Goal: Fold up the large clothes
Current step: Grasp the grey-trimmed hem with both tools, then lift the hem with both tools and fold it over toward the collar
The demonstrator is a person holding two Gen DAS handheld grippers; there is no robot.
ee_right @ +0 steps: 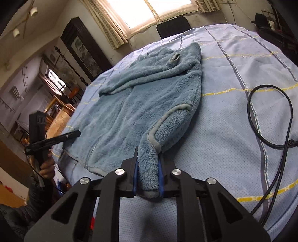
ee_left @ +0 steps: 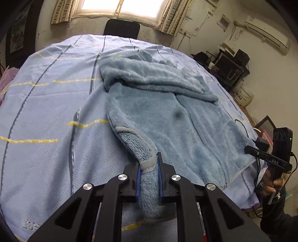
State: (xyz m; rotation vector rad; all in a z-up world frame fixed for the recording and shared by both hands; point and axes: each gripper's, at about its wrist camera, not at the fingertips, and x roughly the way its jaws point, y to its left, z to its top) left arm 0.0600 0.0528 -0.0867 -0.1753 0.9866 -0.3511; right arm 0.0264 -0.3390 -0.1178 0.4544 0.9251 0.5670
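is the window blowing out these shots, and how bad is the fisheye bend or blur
Left wrist view: the window is blown out to plain white, the striped sheet bulges like a dome, and the fleece garment stays fairly sharp. Right wrist view: the window is overexposed too, the sheet's stripes curve, the corners go dark, and the fleece in the right gripper looks crisp.

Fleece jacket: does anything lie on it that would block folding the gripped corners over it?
Nothing visible does. The left gripper and right gripper are shut on the jacket at its near corners, its top bare. A black cable lies beside it on the sheet, apart.
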